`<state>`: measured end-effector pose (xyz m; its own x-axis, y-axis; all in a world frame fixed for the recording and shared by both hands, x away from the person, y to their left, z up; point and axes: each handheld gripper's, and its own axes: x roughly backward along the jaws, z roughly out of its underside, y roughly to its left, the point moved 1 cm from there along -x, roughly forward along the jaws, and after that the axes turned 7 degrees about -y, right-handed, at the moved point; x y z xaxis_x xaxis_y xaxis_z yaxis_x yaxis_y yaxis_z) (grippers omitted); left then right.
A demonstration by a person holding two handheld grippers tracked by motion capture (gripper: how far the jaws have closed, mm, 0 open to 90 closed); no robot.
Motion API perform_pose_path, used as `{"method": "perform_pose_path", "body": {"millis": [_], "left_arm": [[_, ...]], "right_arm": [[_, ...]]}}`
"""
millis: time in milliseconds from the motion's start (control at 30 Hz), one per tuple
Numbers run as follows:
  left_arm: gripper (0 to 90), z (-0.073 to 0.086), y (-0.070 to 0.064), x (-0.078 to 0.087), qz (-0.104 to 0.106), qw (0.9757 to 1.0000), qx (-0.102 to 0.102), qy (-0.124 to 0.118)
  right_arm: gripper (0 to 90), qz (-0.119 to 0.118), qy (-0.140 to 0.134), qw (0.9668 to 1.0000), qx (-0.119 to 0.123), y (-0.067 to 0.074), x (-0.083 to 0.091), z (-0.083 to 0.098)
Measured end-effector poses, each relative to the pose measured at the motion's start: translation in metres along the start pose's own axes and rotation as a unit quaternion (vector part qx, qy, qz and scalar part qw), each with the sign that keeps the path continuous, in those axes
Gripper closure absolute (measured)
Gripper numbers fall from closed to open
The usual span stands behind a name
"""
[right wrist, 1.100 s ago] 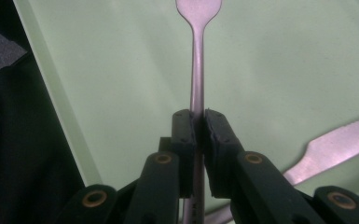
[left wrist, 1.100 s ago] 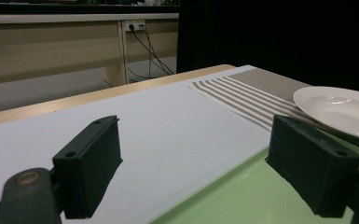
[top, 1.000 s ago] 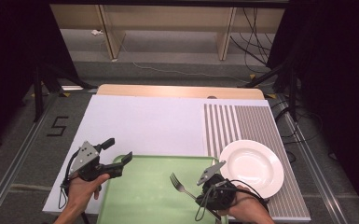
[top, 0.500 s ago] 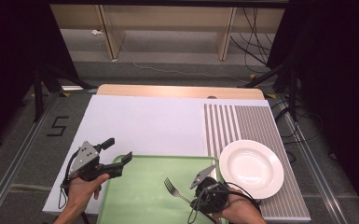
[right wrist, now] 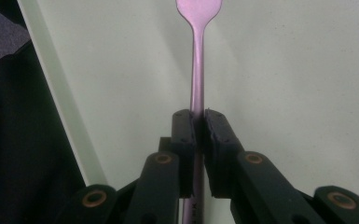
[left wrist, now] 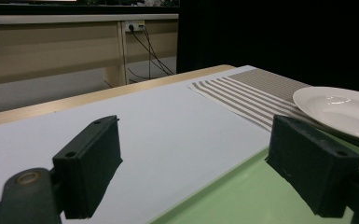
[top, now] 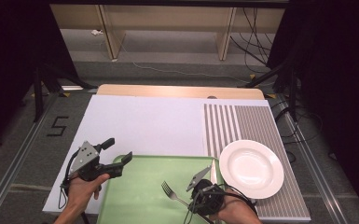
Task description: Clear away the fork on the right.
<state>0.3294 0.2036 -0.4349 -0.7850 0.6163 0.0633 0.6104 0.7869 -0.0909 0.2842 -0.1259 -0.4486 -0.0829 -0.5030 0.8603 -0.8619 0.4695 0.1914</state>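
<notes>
Right fingers point(right wrist: 186, 135) clamping fork point(right wrist: 197, 70), green tray point(right wrist: 284, 70)

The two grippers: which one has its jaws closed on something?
The right gripper, low over the green tray: its jaws clamp the fork by the handle. The left gripper stands wide open with nothing between its jaws.
</notes>
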Motion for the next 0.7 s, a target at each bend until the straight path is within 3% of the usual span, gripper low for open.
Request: {"method": "perform_pose_path", "body": {"millis": [333, 600, 633, 700], "left_arm": [[16.6, 0.0, 0.0, 0.0, 0.0, 1.0, 0.0, 0.0], [16.6, 0.0, 0.0, 0.0, 0.0, 1.0, -0.001, 0.002], [16.6, 0.0, 0.0, 0.0, 0.001, 1.0, 0.0, 0.0], [16.6, 0.0, 0.0, 0.0, 0.001, 1.0, 0.0, 0.0]], "right_arm": [[83.7, -0.001, 0.014, 0.9999, -0.006, 0.0, -0.009, 0.0], [83.6, -0.001, 0.034, 0.9994, 0.0, -0.002, -0.018, 0.001], [83.6, 0.003, 0.038, 0.9992, 0.012, -0.003, -0.019, 0.001], [83.5, 0.0, 0.038, 0.9993, 0.002, -0.002, -0.021, 0.0]]}}
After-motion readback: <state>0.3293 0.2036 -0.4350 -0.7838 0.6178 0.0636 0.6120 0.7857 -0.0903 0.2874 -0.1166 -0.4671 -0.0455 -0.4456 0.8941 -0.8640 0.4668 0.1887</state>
